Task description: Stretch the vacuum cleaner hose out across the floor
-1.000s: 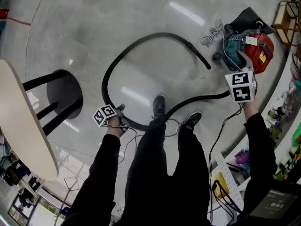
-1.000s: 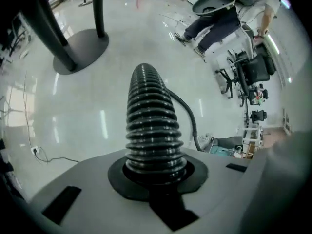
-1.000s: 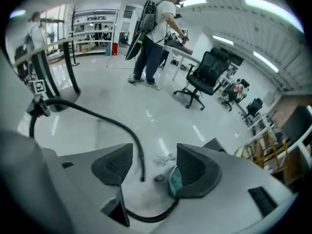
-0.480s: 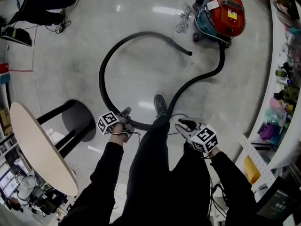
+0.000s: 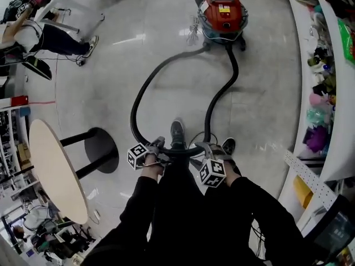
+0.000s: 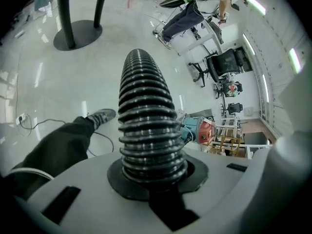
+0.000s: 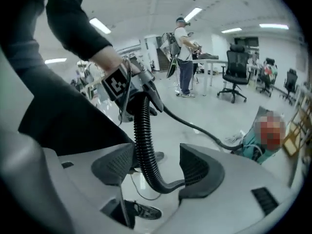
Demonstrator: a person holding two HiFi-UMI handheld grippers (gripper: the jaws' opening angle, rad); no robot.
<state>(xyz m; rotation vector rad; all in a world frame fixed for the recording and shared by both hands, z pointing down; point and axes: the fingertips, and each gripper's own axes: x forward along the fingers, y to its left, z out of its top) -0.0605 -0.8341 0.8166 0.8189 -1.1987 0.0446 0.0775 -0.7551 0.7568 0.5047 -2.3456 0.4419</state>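
A black ribbed hose point(image 5: 136, 101) runs from the red vacuum cleaner point(image 5: 222, 11) down in a long narrow loop to my two grippers. My left gripper point(image 5: 154, 150) is shut on the hose point(image 6: 146, 116), which rises straight out from between its jaws. My right gripper point(image 5: 204, 150) is beside it, on the same lifted bend above my legs. Its jaws have just been opening and now stand apart, with the hose point(image 7: 142, 130) passing between the pads point(image 7: 113, 167) but not squeezed. The right gripper point(image 7: 156, 164) view also shows the left gripper point(image 7: 139, 84) holding the hose.
My shoes point(image 5: 176, 132) stand on the shiny floor under the hose bend. A round table point(image 5: 52, 168) with a black base point(image 5: 102, 148) is at the left. Shelves point(image 5: 324, 82) with goods line the right. A seated person point(image 5: 39, 35) is far left; a white cable point(image 5: 193, 29) lies by the vacuum.
My right gripper has swung from beside the vacuum across to the hose next to the left gripper. The wide round loop has been pulled into a narrow one. The left gripper has lifted its hose section.
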